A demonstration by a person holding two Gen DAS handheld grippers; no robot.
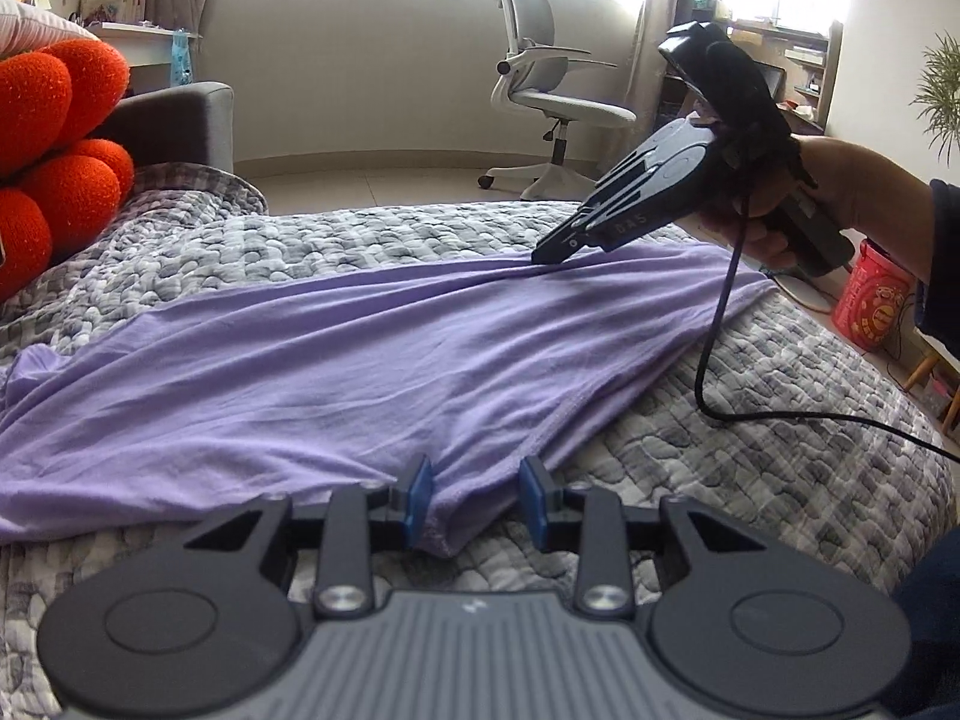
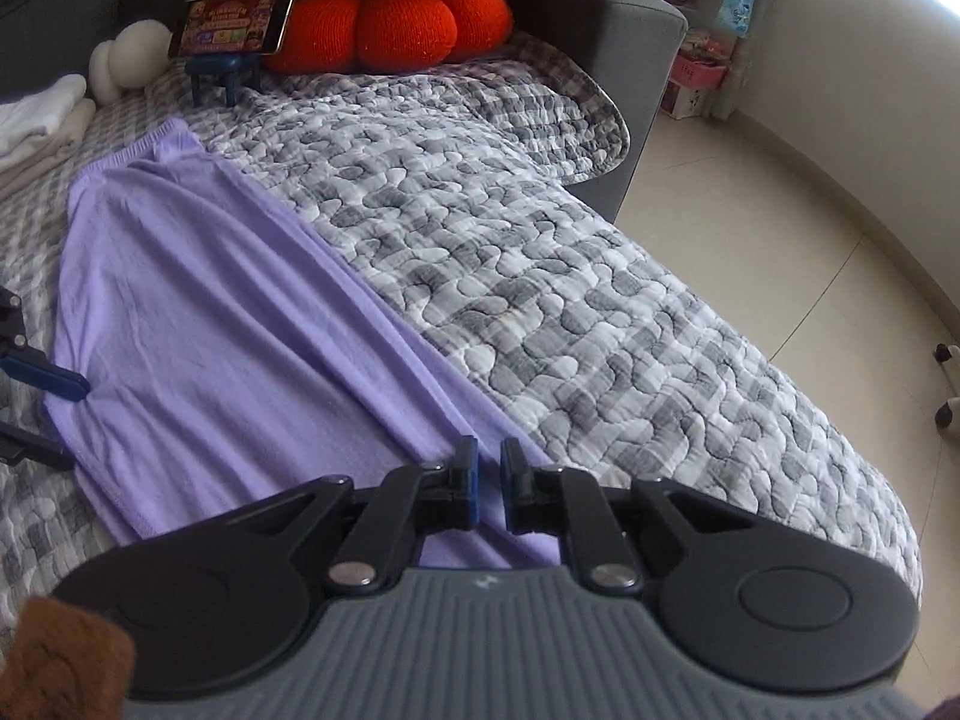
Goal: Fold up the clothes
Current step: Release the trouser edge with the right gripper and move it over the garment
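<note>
1. While I am holding one gripper in each hand, the lilac garment (image 1: 336, 360) is lying stretched out long across the grey pebble-patterned quilt (image 1: 750, 450) that is covering the sofa.
2. My left gripper (image 1: 475, 498) is reaching over the garment's near corner; its blue pads (image 1: 420, 495) are standing apart with a bunched fold of cloth lying between them, and I cannot tell whether they are pressing on it.
3. My right gripper (image 2: 487, 483) is sitting at the garment's far edge, and its jaws are spread only a little, with a narrow gap between the pads (image 2: 469, 480). Lilac cloth is showing in that gap, but it is not being pinched.
4. Seen from the left wrist view, my right hand (image 1: 840, 204) is gripping the handle, and the fingertips are touching the cloth where creases are gathering.
5. As for containers, a red tub (image 1: 873, 294) is standing on the floor beyond the sofa's end; what it is holding is hidden from me. Printing is covering its side, too small to read.
6. A phone (image 2: 231, 21) is resting on a small blue stand (image 2: 225, 75) beside the orange knitted cushion (image 2: 390, 18); its screen is showing colourful writing that I cannot read.
7. Pale lettering is running along my right gripper's side in the left wrist view, too blurred to make out.
8. A white office chair (image 1: 552, 72) is standing by the window.
</note>
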